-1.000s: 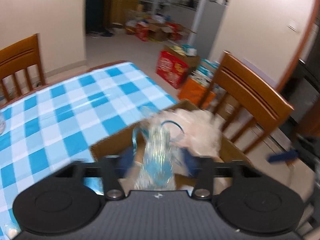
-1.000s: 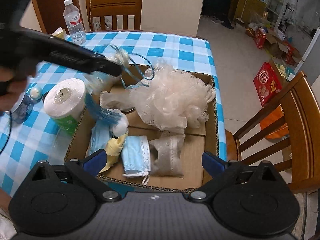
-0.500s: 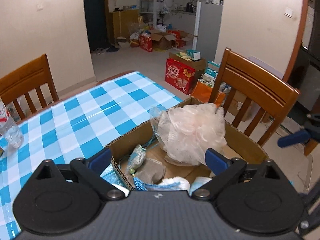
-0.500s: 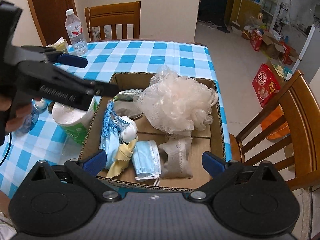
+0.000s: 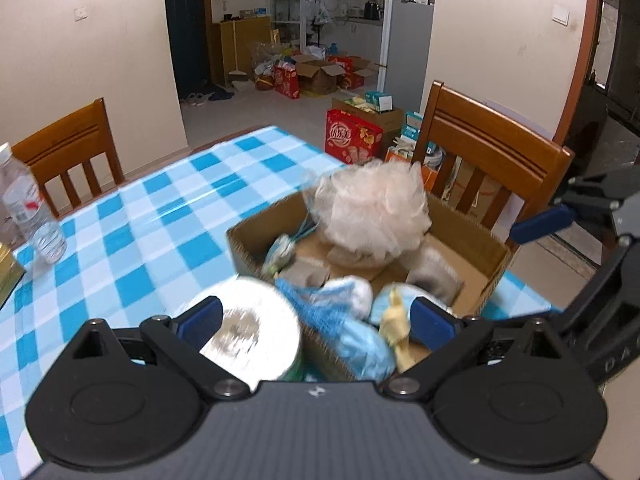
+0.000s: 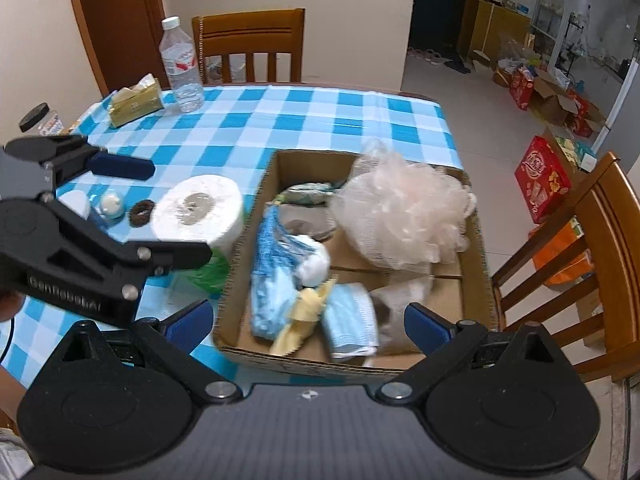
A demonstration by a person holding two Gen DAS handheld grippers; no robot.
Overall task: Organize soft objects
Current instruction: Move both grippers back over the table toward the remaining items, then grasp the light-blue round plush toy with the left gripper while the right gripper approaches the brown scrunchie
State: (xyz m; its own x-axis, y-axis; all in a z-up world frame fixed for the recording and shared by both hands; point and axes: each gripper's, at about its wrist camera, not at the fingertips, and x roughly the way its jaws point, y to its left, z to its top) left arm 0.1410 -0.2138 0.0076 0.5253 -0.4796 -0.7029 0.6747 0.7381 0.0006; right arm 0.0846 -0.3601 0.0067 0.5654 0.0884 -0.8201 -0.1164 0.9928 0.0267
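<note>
The soft objects, a pink bath pouf point(image 6: 404, 216) and blue masks point(image 6: 350, 320) among them, lie in our cardboard box point(image 6: 476, 280) on the counter point(image 6: 280, 120); a paper roll point(image 6: 198, 210) stands just beside it. We hold the left gripper point(image 5: 316, 320) and right gripper point(image 6: 308, 320) with fingers spread apart, gripping nothing.

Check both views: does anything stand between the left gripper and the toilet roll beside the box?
Nothing visible does. The left gripper is open, and the toilet roll stands upright on the table against the cardboard box, its top bare.
</note>
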